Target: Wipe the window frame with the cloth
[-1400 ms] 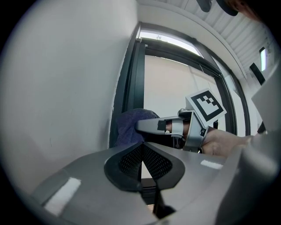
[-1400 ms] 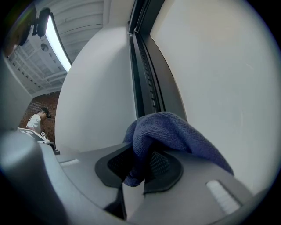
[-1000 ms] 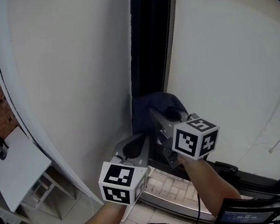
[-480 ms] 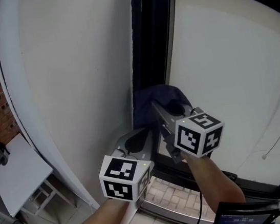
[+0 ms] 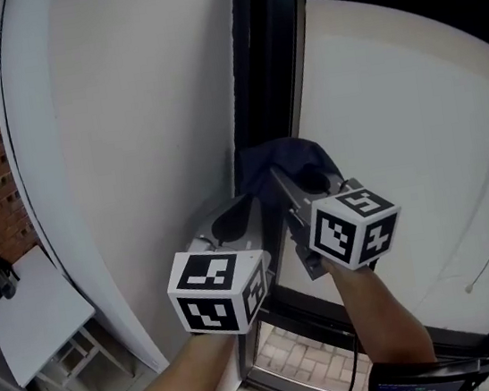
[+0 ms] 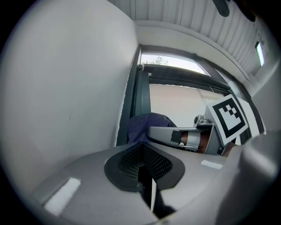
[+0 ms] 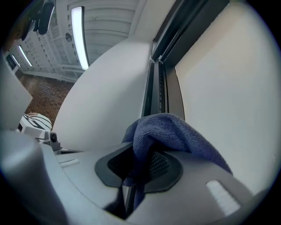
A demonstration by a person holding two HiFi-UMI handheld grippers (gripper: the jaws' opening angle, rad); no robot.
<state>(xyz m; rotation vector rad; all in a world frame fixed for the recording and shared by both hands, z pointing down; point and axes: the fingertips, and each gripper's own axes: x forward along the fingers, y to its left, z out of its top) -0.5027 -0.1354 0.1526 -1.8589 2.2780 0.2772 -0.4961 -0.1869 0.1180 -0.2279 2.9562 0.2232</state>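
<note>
One dark blue cloth (image 7: 171, 132) is the thing to handle: soft, light and limp, it bunches and drapes. The right gripper (image 7: 131, 176) has its fingers clamped on a fold. The loose bulk spills over the tips against the dark window frame (image 5: 267, 69), low on its upright. The left gripper (image 6: 142, 165) hovers just beside, fingers closed on nothing. A deep pinch on a thick fold probably suits best, since a thin edge could slip out under rubbing.
</note>
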